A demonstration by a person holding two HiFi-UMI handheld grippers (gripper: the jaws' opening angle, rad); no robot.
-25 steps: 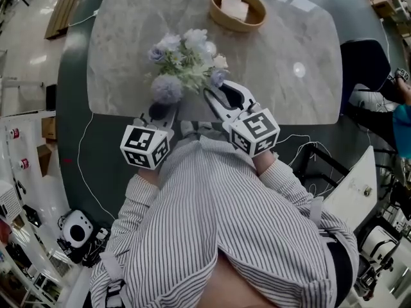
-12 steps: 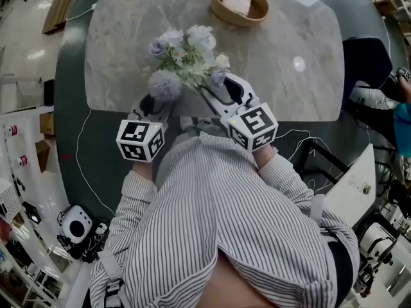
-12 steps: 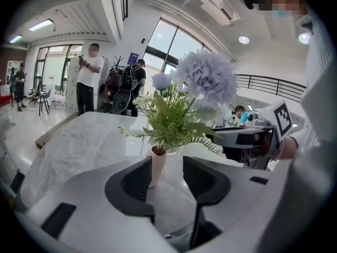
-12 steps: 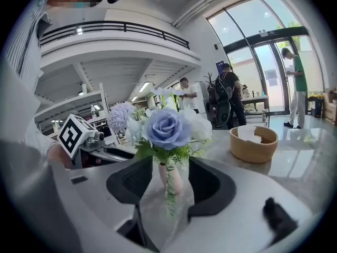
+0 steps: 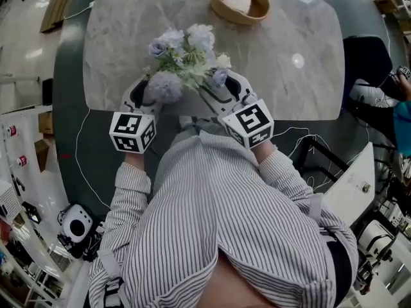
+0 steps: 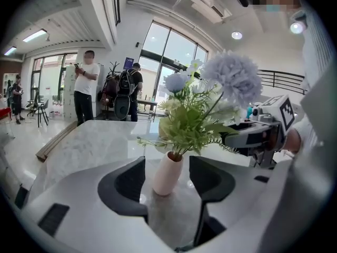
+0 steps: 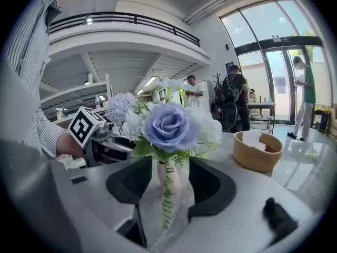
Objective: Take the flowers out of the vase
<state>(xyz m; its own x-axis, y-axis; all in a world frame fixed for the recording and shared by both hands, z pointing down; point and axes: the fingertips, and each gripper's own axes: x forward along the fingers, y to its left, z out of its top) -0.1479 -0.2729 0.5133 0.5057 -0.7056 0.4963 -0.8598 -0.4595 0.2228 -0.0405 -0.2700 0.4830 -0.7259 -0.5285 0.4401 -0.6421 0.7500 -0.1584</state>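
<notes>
One vase [image 6: 167, 173] — one bouquet [image 5: 186, 59]; one bowl [image 5: 239, 20]

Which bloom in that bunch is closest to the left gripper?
The round lilac pompom bloom, low on the bunch's left side beside the left gripper; the blue rose and white blooms sit farther away.

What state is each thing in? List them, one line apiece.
left claw: open, jaws just opened, vase between them, pads off it.
right claw: open, jaws just opened, stems between them, not gripped.
vase: upright on the table, holding the flowers.
flowers: in the vase, not yet taken out.
wooden bowl: upright, a pale item inside.
</notes>
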